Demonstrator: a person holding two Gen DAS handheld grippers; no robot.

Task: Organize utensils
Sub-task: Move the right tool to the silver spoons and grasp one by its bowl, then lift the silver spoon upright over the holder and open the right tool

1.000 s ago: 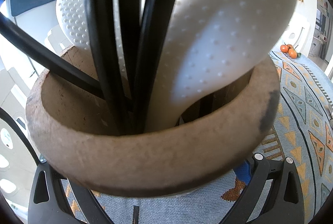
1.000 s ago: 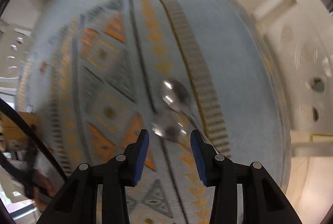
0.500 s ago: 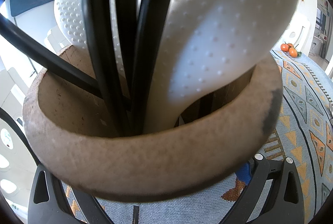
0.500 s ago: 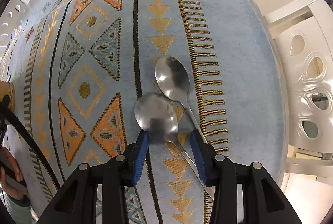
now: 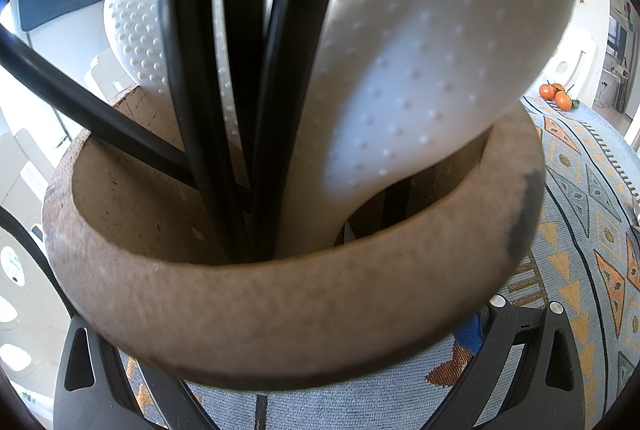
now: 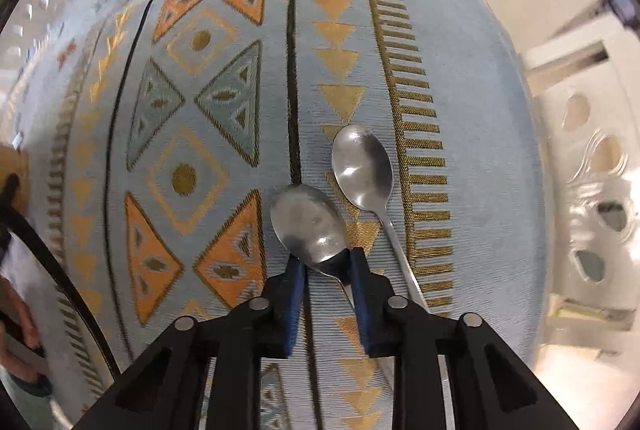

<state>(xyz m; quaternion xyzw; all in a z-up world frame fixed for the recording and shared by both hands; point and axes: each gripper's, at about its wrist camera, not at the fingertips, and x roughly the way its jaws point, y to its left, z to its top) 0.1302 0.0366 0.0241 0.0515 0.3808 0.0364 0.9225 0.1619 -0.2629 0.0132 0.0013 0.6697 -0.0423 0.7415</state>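
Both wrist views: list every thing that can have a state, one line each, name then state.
Nearer spoon: flat on the tablecloth, neck between the right gripper's pads.
Farther spoon: flat on the cloth, bowl up, untouched.
Right gripper: jaws just closing around the nearer spoon's neck.
Wooden holder: upright, holding black-handled white utensils.
Left gripper: around the holder's base.

The wooden utensil holder (image 5: 280,314) hides the left gripper's fingertips and the lower ends of the black handles (image 5: 192,110) inside it, while both spoon handles (image 6: 404,262) vanish behind the right gripper (image 6: 326,262) toward 6 o'clock.
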